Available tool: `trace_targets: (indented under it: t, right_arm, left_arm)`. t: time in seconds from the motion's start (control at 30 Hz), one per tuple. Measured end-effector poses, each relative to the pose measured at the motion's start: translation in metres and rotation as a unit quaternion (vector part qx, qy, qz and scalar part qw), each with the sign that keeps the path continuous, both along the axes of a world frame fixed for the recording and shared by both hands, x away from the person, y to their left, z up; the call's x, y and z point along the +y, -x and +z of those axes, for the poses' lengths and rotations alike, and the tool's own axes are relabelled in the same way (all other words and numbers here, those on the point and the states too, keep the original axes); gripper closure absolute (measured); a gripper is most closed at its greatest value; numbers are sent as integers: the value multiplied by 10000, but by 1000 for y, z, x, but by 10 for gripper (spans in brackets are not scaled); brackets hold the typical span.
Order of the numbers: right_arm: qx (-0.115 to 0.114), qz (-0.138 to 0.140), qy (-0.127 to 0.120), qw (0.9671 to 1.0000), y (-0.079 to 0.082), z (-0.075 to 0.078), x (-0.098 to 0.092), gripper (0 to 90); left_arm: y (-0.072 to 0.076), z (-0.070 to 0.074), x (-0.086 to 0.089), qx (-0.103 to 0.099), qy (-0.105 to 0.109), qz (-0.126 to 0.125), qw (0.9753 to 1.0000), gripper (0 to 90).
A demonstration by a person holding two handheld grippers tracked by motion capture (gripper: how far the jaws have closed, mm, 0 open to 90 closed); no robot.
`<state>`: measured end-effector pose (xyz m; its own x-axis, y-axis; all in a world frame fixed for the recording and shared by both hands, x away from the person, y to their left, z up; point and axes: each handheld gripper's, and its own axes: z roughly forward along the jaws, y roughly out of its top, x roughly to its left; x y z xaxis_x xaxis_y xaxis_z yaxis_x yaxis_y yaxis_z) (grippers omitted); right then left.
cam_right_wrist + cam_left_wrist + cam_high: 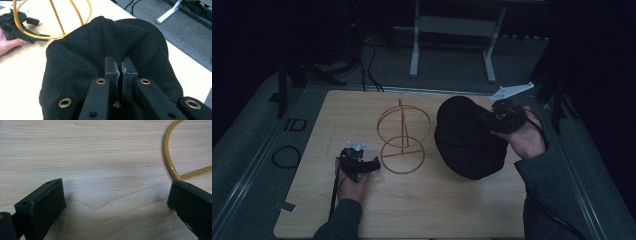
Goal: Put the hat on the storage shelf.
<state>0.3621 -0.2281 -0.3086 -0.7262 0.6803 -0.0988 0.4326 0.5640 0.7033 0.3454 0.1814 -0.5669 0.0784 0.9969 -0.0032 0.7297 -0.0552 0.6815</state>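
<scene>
Black hat (467,140) on wood table (422,205)

**Open wood by my left fingers, cloth crowding my right**

Between my left gripper's (116,202) spread jaws lies bare pale wooden tabletop (95,157), nothing in the gap. Just past my far jaw tip, the base ring of the yellow wire hat stand (403,135) curves in; it blocks any sweep that way. In the high view the stand rises upright between my two hands, so a straight crossing meets its hoops.

My right gripper (120,67) has its jaws pinched into the black fabric cap (467,137), which bulges ahead of and around my fingertips. Near my left forearm, the table's front is open.
</scene>
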Motion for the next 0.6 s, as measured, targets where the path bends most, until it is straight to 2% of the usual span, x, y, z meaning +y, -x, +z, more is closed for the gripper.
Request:
trace_targets:
  t: [0.6]
  right_arm:
    - [-151, 104, -137, 9997, 1, 15, 7, 862]
  left_arm:
    - [0, 0, 0, 0, -1, 1, 10000, 7]
